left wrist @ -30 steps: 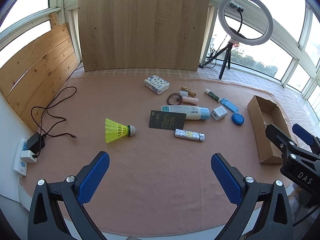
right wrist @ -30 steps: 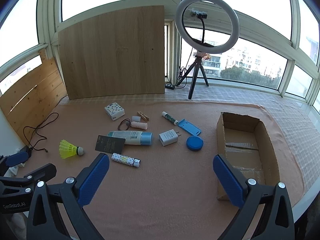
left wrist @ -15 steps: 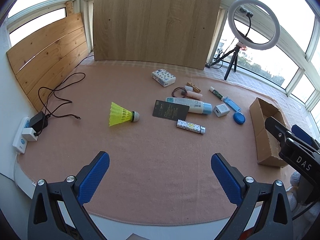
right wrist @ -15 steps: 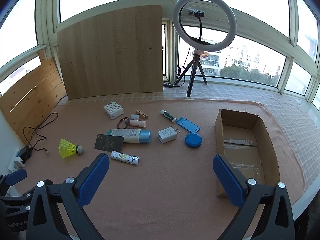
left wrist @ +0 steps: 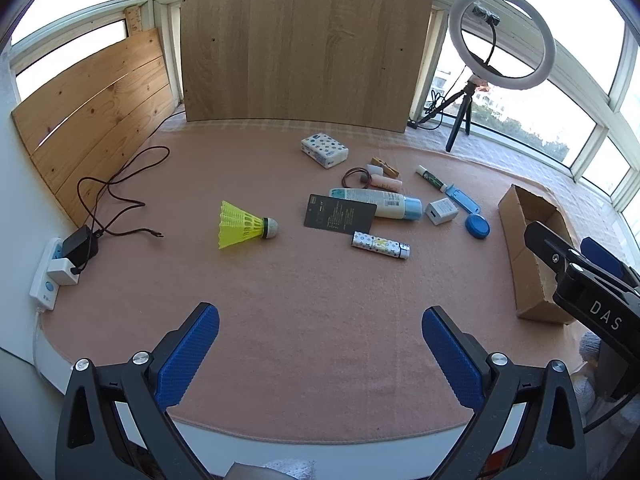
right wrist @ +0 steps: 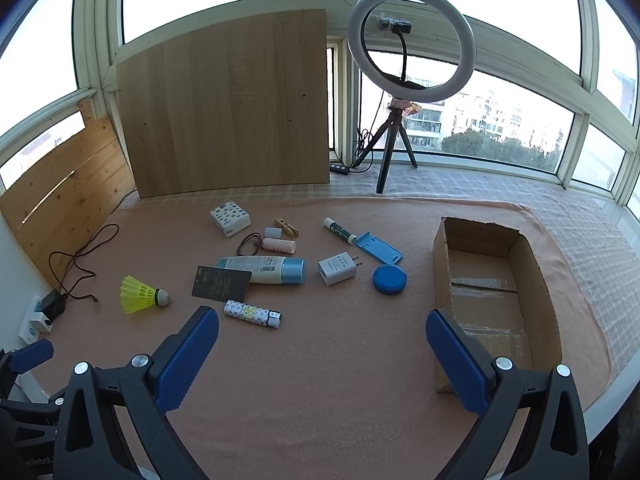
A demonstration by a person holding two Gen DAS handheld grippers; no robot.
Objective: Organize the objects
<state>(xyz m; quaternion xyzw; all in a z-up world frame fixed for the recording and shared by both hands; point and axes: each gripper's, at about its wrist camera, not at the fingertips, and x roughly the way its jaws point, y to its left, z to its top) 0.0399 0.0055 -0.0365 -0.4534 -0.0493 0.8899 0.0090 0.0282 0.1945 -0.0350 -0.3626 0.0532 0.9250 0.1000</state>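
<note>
Left wrist view: left claw [left wrist: 320, 344] spread wide, holding nothing, above bare pink mat [left wrist: 312, 312]; shuttlecock [left wrist: 245, 225] ahead and left of the left finger line, lying on its side, cork toward the right; black card [left wrist: 340, 213] ahead, near centre, overlapping the lotion bottle [left wrist: 384, 203] behind it; patterned tube [left wrist: 380, 245] just in front of the card, right of centre; charger [left wrist: 441, 211], blue lid [left wrist: 477, 226] and blue clip [left wrist: 462, 200] farther right; tissue pack [left wrist: 324, 149] far ahead; cardboard box [left wrist: 528, 264] far right, partly behind the right claw [left wrist: 576, 264]; can't tell that claw's spread from here.

Right wrist view: right claw [right wrist: 322, 340] wide apart, holding nothing; box [right wrist: 532, 276] ahead of the right finger, open top, nothing inside that I can see; tube [right wrist: 252, 313] just ahead of the left finger; card [right wrist: 221, 283] and bottle [right wrist: 266, 270] beyond it; charger [right wrist: 337, 268] and lid [right wrist: 389, 279] ahead near centre, close but apart; shuttlecock [right wrist: 142, 294] off to the left; ring light [right wrist: 412, 44] far back on its tripod.
</note>
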